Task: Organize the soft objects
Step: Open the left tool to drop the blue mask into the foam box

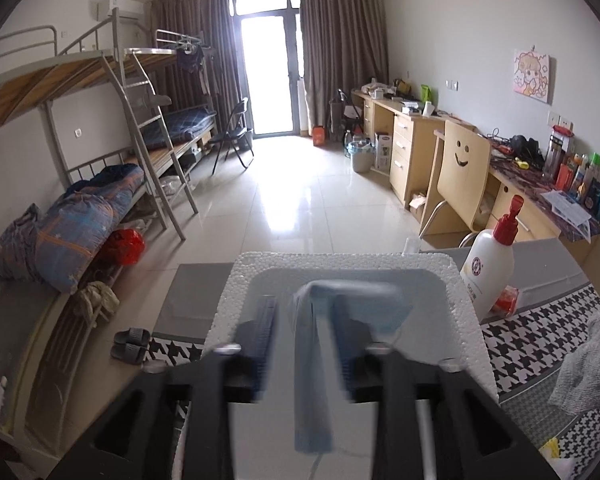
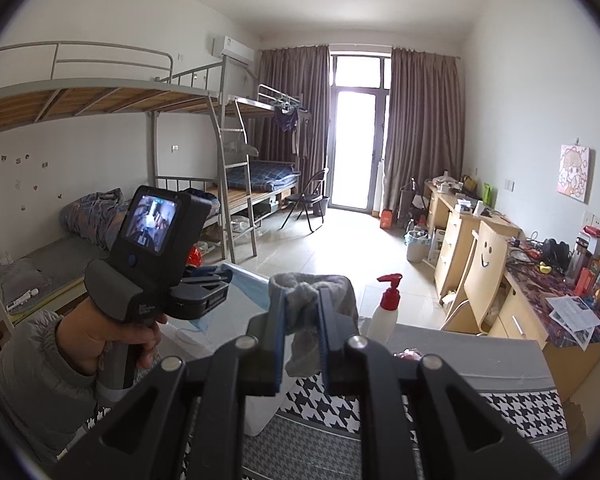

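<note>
Blue mask [image 1: 316, 360] limp in parted left claw [image 1: 306, 344] | right claw [image 2: 302, 320] pinches grey sock [image 2: 312, 304]

In the left wrist view the light blue cloth [image 1: 314, 360] at lower centre is smeared by motion blur, and so are the left gripper's fingers [image 1: 260, 336]; whether they touch it cannot be told. The grey cloth [image 1: 588, 360] is cut off by the right edge. The pump bottle's [image 1: 487, 268] label is unreadable.
</note>
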`<state>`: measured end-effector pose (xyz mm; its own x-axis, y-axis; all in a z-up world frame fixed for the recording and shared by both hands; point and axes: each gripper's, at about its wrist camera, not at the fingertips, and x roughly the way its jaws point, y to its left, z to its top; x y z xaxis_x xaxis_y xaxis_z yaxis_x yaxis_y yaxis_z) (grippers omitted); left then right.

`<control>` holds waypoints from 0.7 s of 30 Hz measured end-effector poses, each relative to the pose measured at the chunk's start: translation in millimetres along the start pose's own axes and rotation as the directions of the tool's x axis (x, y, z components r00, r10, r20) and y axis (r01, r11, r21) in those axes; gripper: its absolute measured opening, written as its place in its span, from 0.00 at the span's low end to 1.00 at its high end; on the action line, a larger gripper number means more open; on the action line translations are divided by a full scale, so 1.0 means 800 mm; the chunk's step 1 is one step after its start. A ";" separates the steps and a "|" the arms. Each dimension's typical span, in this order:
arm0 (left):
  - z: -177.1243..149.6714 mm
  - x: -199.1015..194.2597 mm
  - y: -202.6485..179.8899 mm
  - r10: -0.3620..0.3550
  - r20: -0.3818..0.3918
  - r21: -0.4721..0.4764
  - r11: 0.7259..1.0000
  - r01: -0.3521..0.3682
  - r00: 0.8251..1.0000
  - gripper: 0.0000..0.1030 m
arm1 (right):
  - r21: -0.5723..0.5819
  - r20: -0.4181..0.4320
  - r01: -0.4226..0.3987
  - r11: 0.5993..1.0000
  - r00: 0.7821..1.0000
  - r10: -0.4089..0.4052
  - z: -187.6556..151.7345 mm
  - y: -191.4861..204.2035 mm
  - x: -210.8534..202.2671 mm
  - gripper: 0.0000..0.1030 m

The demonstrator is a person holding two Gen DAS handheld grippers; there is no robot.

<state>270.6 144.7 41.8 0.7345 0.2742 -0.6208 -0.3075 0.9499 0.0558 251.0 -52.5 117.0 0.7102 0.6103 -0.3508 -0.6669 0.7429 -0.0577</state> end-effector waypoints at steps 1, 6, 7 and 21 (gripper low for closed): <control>0.000 -0.002 -0.001 -0.003 0.008 0.003 1.000 0.003 1.000 0.74 | -0.002 -0.002 -0.002 1.000 1.000 0.002 0.001 0.001 0.002 0.17; -0.004 -0.029 0.005 0.044 0.114 0.006 0.999 -0.045 0.993 0.99 | -0.013 -0.006 -0.010 1.000 1.000 0.010 0.005 0.008 0.010 0.17; -0.006 -0.032 0.007 0.041 0.119 0.005 0.999 -0.042 0.992 0.99 | -0.017 -0.008 -0.012 1.000 1.000 0.011 0.006 0.010 0.012 0.17; -0.023 -0.073 0.035 0.054 0.198 -0.046 0.998 -0.046 0.979 0.99 | -0.040 -0.031 -0.052 0.998 0.998 0.051 0.025 0.034 0.044 0.17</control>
<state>207.9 152.2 65.1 0.8219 0.3494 -0.4498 -0.3682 0.9285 0.0485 262.5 -5.4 121.4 0.6680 0.6384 -0.3824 -0.7115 0.6985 -0.0766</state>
